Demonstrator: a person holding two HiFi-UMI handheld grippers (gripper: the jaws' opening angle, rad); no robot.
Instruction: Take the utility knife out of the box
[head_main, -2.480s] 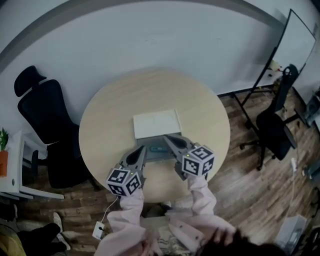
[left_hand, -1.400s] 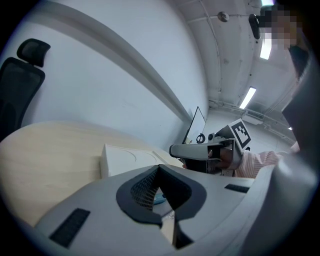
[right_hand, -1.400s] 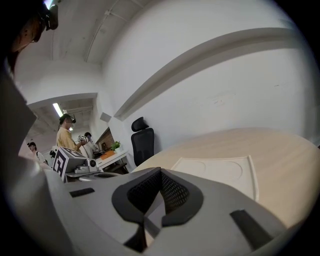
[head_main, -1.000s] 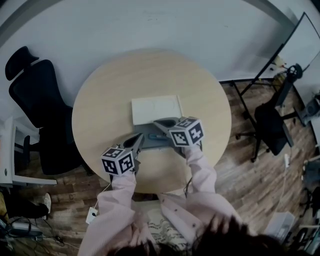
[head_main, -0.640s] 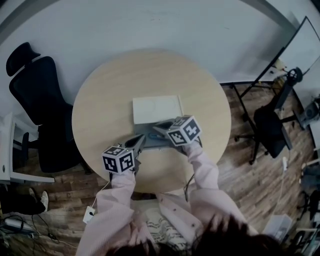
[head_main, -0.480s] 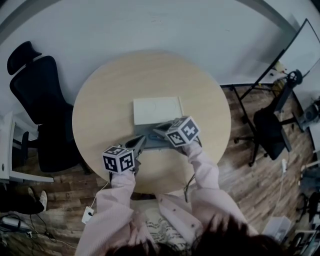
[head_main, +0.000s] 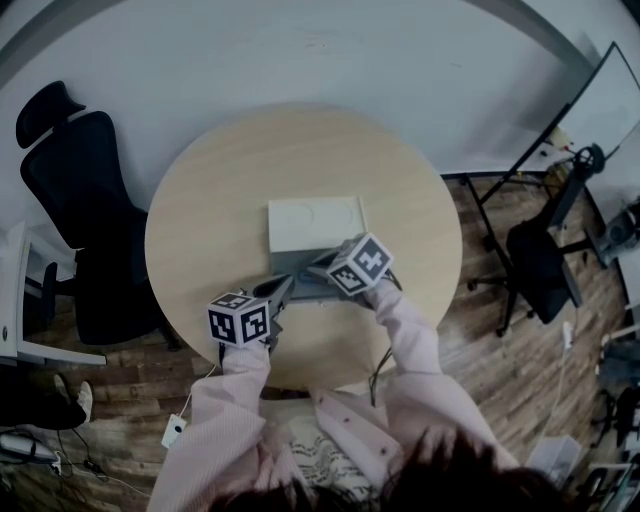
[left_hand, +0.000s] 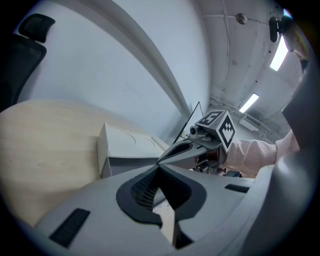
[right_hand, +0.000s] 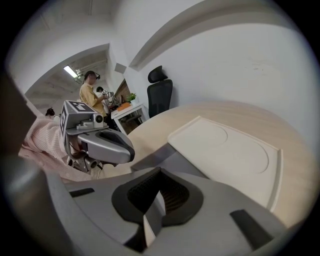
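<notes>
The right claw (right_hand: 159, 169) has its jaws pressed together with nothing seen between them. It tilts down over the one shallow grey box (head_main: 291, 264), and the utility knife cannot be made out beneath it. The left claw (left_hand: 158, 166), likewise closed and seemingly empty, sits at that box's near left corner. One white rectangular lid (head_main: 315, 222) lies flat just beyond. One round pale wooden counter (head_main: 200, 220) carries them. A black high-backed office chair (head_main: 75, 190) at left and a second black office chair (head_main: 545, 255) at right stand on the wood-plank floor (head_main: 480, 340).
</notes>
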